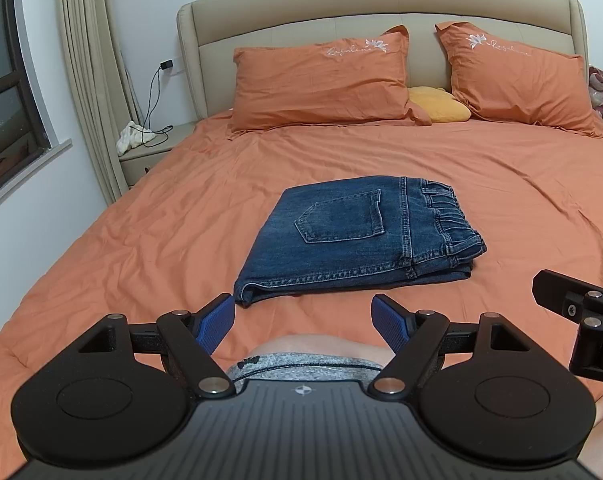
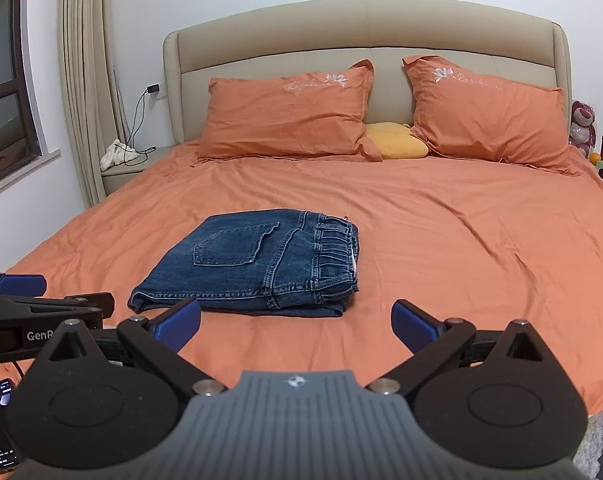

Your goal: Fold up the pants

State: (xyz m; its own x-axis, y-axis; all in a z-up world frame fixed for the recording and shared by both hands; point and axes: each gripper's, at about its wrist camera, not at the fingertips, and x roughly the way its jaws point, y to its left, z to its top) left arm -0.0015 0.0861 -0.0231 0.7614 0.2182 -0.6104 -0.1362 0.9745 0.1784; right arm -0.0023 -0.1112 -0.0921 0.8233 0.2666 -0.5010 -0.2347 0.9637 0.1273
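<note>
Pants (image 1: 353, 240) lie folded; left gripper (image 1: 303, 322) and right gripper (image 2: 297, 326) spread, empty. Probably only square the edges.

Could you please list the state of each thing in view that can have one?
Jeans: folded into a flat stack, back pocket up, lying on the bed.
Left tongs: open, empty, short of the jeans.
Right tongs: open, empty, short of the jeans.
Charger: plugged into the wall.
Curtain: drawn aside.
</note>
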